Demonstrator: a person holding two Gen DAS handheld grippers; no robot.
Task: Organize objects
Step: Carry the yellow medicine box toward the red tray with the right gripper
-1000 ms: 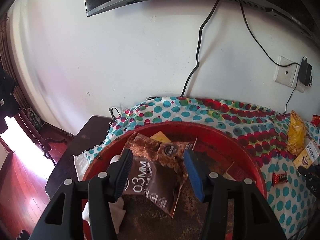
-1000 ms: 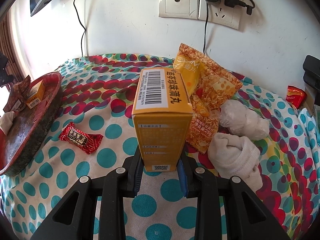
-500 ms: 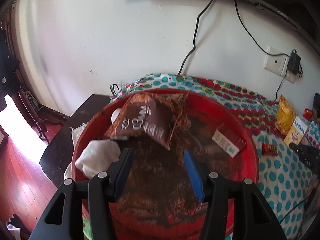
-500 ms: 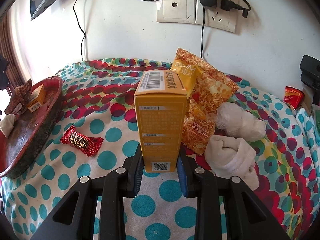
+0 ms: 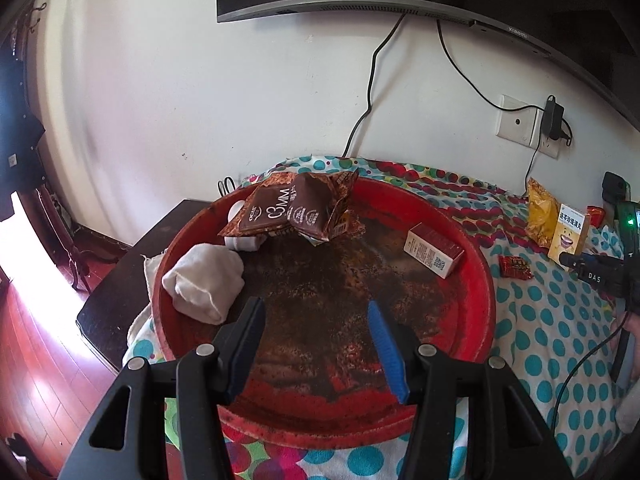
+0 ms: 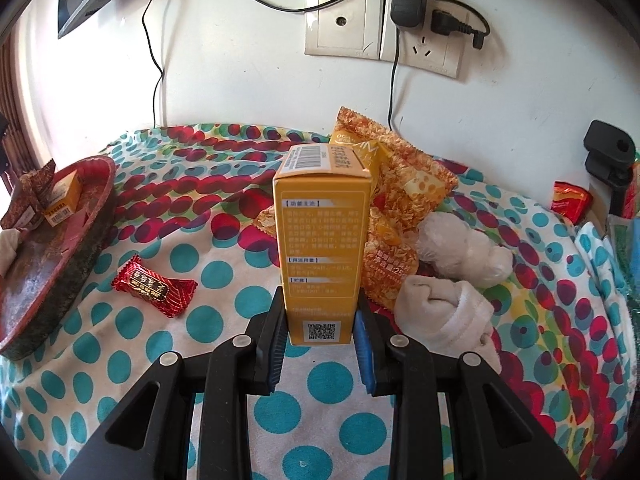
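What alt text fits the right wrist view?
The right gripper grips an upright yellow box over a polka-dot cloth. A red candy lies left, orange snack bags and rolled white socks right, a red tray far left.

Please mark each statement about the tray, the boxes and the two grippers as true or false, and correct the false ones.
1. The right gripper is shut on the yellow box. True.
2. The left gripper holds a brown snack bag. False: its jaws are open and empty; the brown snack bags lie in the red tray.
3. A rolled white sock lies in the red tray. True.
4. The red candy is inside the tray. False: it lies on the dotted cloth beside it.
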